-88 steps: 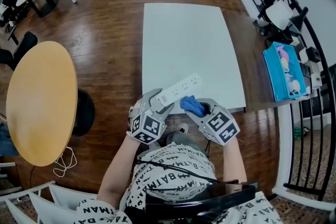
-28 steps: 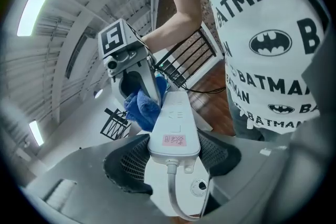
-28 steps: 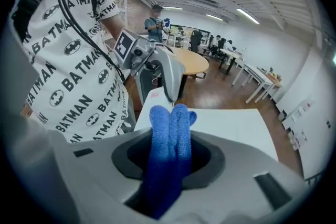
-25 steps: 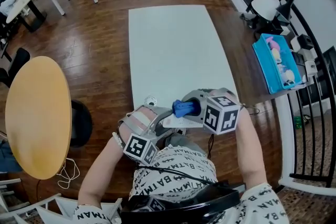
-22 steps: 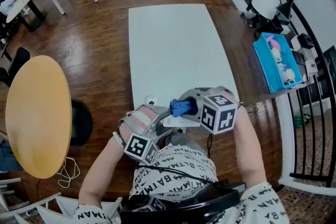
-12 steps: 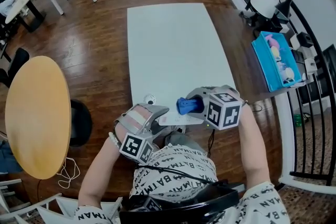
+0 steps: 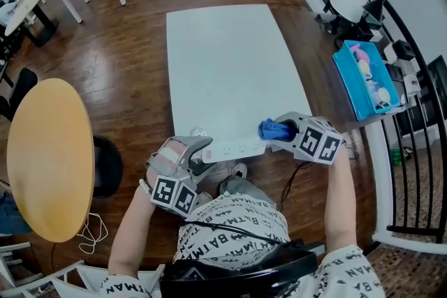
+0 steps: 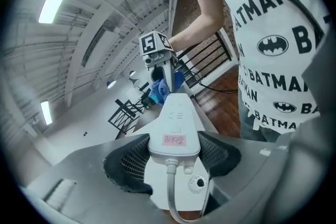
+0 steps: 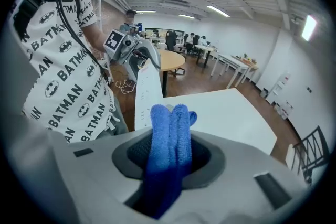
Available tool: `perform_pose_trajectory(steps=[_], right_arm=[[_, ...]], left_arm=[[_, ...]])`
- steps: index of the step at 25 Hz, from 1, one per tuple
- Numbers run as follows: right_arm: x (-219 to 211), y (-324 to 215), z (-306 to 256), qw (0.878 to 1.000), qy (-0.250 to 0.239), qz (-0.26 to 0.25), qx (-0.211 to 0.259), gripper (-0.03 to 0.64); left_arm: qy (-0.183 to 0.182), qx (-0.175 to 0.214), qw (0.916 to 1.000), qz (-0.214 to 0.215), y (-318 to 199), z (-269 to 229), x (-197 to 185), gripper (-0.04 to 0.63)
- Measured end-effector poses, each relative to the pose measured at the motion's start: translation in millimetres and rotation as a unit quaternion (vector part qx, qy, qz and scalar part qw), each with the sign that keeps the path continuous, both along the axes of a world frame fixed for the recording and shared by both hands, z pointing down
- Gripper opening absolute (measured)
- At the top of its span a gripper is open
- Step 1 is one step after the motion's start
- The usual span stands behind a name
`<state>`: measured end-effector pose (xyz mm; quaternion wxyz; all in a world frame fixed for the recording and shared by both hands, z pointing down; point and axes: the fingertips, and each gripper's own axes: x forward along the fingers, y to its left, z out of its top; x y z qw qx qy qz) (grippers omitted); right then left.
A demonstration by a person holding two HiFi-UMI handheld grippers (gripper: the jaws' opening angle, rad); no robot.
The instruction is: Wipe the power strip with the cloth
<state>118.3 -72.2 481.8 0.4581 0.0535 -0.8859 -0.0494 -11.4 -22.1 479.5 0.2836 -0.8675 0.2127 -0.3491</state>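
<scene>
Counter near edge, work is happening in the air just above it, close to the person's lap. Left gripper is clamped wide on the cord end of the strip, pads pressed on both its sides, and the cord hangs back toward the person. The strip sticks out level toward the right gripper, which pinches a folded blue cloth. The cloth sits at the strip's free end; contact looks likely, can't confirm. Risks: the strip is held at one end only, so any downward wipe pressure levers it in the pads and it could twist or drop onto the counter. The cloth is right at the tip, so a stroke outward runs off the end and cleans nothing. The cloth is a loose bunch and drag could pull it out of the jaws. The hanging cord may snag on the person's clothes. Count: 2 grippers, 1 strip, 1 cloth, 1 counter. Further out: 1 round table and 1 blue bin, both well apart from the work.
</scene>
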Motion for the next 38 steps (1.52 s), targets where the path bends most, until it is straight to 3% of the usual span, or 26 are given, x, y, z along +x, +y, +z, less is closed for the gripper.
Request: perform_pose_trajectory(steps=[7, 13, 18, 26, 30, 38], right_arm=[[6, -9, -6, 0.997, -0.05, 0.052, 0.019, 0.135], [0, -16, -7, 0.992, -0.082, 0.09, 0.043, 0.135], [-6, -28, -7, 0.982, -0.096, 0.143, 0.073, 0.135], [-23, -50, 2, 0.954, -0.115, 0.256, 0.1, 0.135], [-44, -44, 5, 0.957, -0.126, 0.249, 0.084, 0.135], [-100, -11, 12, 0.976, -0.111, 0.183, 0.041, 0.133]], left_arm=[[0.04, -0.016, 0.9985, -0.035, -11, -4, -3, 0.285], [0.107, -0.057, 0.988, -0.095, -24, -4, -13, 0.285], [0.159, -0.092, 0.9697, -0.161, -41, -2, -18, 0.285], [0.218, -0.142, 0.9373, -0.232, -57, 9, -24, 0.285], [0.239, -0.156, 0.9245, -0.253, -63, 11, -28, 0.285], [0.216, -0.131, 0.9311, -0.263, -74, 6, -24, 0.285]])
